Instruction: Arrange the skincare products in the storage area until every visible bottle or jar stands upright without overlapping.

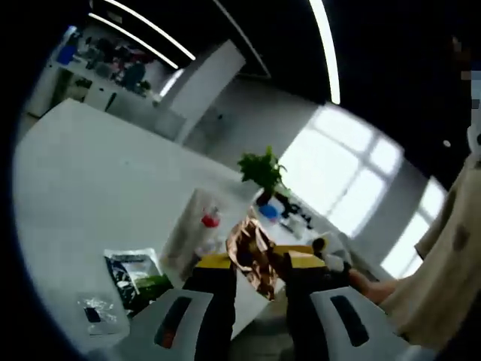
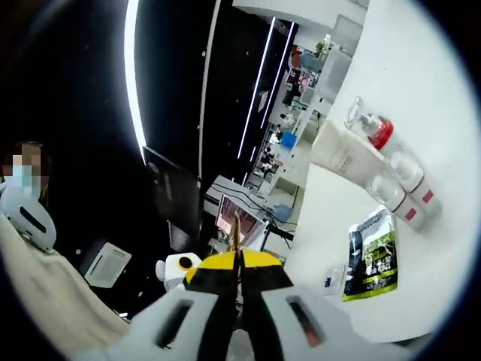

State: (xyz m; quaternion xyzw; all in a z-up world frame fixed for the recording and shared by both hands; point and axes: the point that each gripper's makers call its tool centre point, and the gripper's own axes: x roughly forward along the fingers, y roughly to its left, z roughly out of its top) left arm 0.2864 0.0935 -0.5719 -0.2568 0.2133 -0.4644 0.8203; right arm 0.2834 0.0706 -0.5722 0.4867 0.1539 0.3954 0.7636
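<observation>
A crinkled bronze foil sachet (image 1: 252, 256) hangs face-on between the yellow-tipped jaws of my left gripper (image 1: 259, 262), which stand apart. My right gripper (image 1: 332, 262) comes in from the right behind it. In the right gripper view the same sachet (image 2: 237, 229) shows edge-on, and my right gripper (image 2: 239, 263) is shut on it. A white tube (image 1: 186, 226) (image 2: 342, 154), a red-capped pump bottle (image 1: 211, 219) (image 2: 373, 129) and two clear bottles (image 2: 406, 188) lie on the white table (image 1: 98, 180) (image 2: 443, 90). A green-black sachet (image 1: 137, 277) (image 2: 372, 256) lies beside them.
A small clear sachet (image 1: 94, 314) (image 2: 334, 282) lies near the table's edge. A potted plant (image 1: 263, 169) stands at the far end. A person in beige clothes (image 1: 443, 263) (image 2: 45, 293) is close beside the grippers. Desks and shelves (image 2: 285, 143) fill the room beyond.
</observation>
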